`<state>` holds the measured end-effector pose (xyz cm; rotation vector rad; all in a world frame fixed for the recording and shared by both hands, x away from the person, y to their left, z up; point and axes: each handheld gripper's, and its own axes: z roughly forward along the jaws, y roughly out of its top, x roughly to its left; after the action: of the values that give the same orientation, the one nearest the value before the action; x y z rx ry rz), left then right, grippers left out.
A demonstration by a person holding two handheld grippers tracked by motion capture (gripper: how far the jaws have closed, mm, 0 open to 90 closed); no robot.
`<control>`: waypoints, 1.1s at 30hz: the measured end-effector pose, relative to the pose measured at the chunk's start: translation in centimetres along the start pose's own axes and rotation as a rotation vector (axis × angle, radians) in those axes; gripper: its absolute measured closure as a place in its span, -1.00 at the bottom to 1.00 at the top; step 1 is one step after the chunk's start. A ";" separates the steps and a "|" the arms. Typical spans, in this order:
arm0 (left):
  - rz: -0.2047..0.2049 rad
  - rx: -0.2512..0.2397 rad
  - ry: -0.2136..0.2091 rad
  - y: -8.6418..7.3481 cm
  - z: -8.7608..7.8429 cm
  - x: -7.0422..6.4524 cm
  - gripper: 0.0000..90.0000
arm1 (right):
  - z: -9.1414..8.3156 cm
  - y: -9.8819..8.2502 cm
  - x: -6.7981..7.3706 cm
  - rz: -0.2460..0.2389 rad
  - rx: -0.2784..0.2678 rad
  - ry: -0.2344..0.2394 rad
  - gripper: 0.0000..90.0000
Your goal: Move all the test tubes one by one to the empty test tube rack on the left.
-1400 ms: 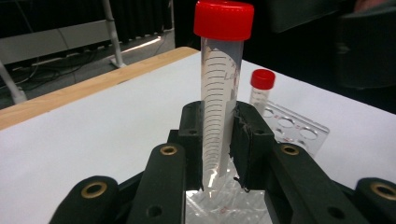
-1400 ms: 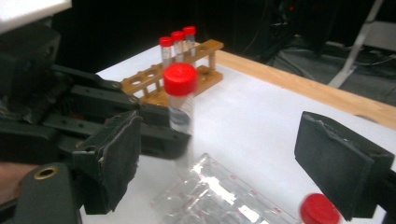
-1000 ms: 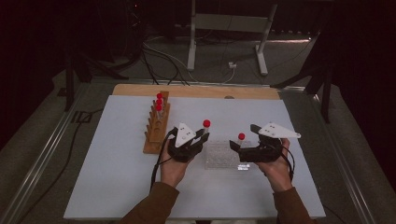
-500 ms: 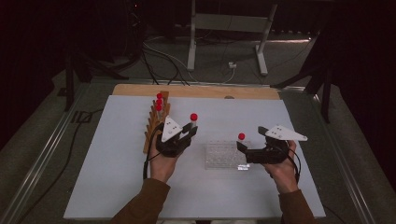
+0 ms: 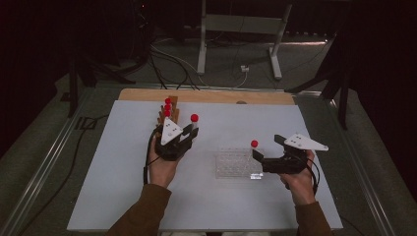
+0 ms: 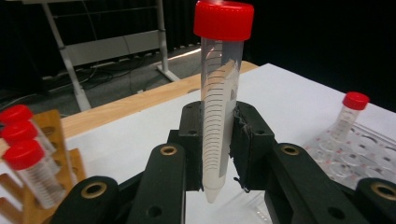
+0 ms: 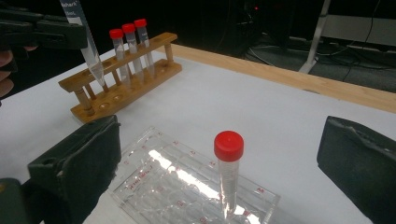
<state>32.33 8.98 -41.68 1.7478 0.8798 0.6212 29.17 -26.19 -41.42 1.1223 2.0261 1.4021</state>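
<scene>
The left hand-held gripper [image 6: 219,154] clamps a red-capped tube [image 6: 218,100] upright, for slotting into the wooden rack [image 7: 122,86] beside it; the right hand-held gripper [image 7: 219,163] gapes around another tube [image 7: 229,172].

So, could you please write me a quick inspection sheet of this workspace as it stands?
Surface: white table, wooden strip along its far edge.
Job's things: capped tube clamped upright in left gripper; wooden rack holds three red-capped tubes; one tube stands in clear tray.
Clutter: nothing seen.
Grippers: left shut on tube; right gripper open, jaws either side of the standing tube, not touching.
Cables: black cable trails from left gripper; more on floor.
Surroundings: dark room, metal stand behind.
</scene>
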 end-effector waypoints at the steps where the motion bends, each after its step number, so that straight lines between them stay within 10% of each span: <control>1: 0.000 -0.001 0.004 0.0 0.0 0.1 0.69 | 0.0 0.0 -0.1 0.001 0.000 0.000 -1.00; 33: -0.033 -0.018 0.129 0.1 -0.7 5.3 0.69 | -0.6 -0.8 -1.2 0.029 0.003 -0.032 -1.00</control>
<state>34.96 13.64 -41.37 1.6887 0.9868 0.7241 29.18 -27.62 -42.05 1.1722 1.9986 1.3862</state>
